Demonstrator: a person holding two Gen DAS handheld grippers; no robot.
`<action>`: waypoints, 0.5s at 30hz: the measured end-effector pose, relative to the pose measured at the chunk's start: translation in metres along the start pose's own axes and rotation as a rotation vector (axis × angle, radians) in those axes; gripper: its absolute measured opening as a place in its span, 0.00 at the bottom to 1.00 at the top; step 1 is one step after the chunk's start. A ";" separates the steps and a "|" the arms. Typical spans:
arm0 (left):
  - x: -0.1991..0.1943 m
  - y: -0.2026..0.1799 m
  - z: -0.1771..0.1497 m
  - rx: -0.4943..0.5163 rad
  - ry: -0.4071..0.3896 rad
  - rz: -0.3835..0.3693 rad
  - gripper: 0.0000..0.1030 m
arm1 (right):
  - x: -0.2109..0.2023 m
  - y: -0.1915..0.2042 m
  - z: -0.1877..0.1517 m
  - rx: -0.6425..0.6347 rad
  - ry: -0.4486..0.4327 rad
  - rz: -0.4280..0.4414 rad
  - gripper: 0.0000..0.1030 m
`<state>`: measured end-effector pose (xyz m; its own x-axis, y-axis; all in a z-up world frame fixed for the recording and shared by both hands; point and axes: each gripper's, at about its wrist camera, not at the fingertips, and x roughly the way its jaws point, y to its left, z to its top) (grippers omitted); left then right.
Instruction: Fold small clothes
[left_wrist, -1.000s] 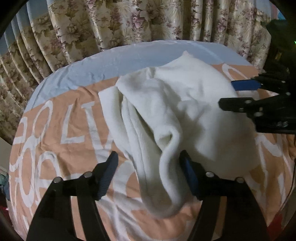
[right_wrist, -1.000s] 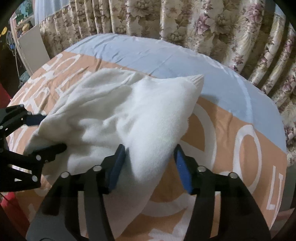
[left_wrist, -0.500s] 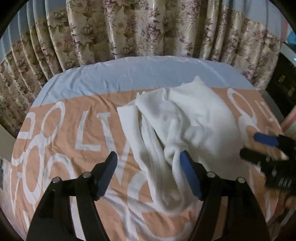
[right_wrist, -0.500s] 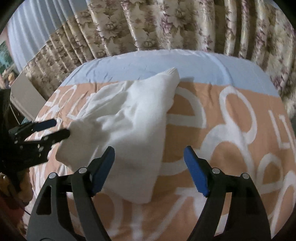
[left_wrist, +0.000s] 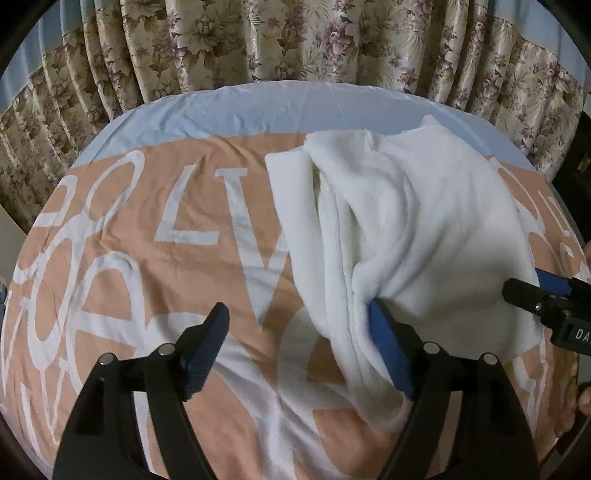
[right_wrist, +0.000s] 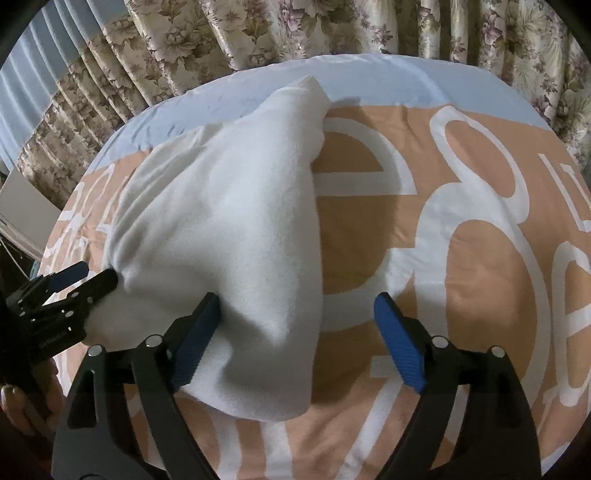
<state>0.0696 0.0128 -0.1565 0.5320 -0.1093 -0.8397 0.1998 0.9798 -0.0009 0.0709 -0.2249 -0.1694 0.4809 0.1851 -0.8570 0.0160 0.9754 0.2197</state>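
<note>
Both jaws just opened wide, gripping nothing; white cloth (left_wrist: 424, 229) between; curtain (left_wrist: 295, 44) behind bed (left_wrist: 147, 236).

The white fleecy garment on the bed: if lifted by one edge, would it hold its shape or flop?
The white fleecy garment would probably flop: it lies in soft rolls and creases, sagging over the orange-and-white printed bedspread. It looks light for its bulk. Its napped surface probably grips rather than slips, so pushing may bunch it instead of sliding it flat.
</note>
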 end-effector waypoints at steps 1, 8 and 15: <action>0.000 0.001 0.000 -0.004 0.001 -0.001 0.81 | 0.000 -0.001 0.000 0.000 0.000 0.003 0.84; -0.026 -0.003 0.002 0.037 -0.017 0.053 0.84 | -0.016 0.002 -0.003 -0.061 -0.035 0.066 0.83; -0.065 -0.003 -0.008 0.023 -0.072 0.147 0.88 | -0.054 0.016 -0.019 -0.123 -0.099 0.088 0.86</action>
<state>0.0272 0.0184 -0.1062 0.6143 0.0225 -0.7888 0.1336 0.9822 0.1321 0.0283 -0.2174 -0.1285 0.5600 0.2636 -0.7855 -0.1342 0.9644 0.2279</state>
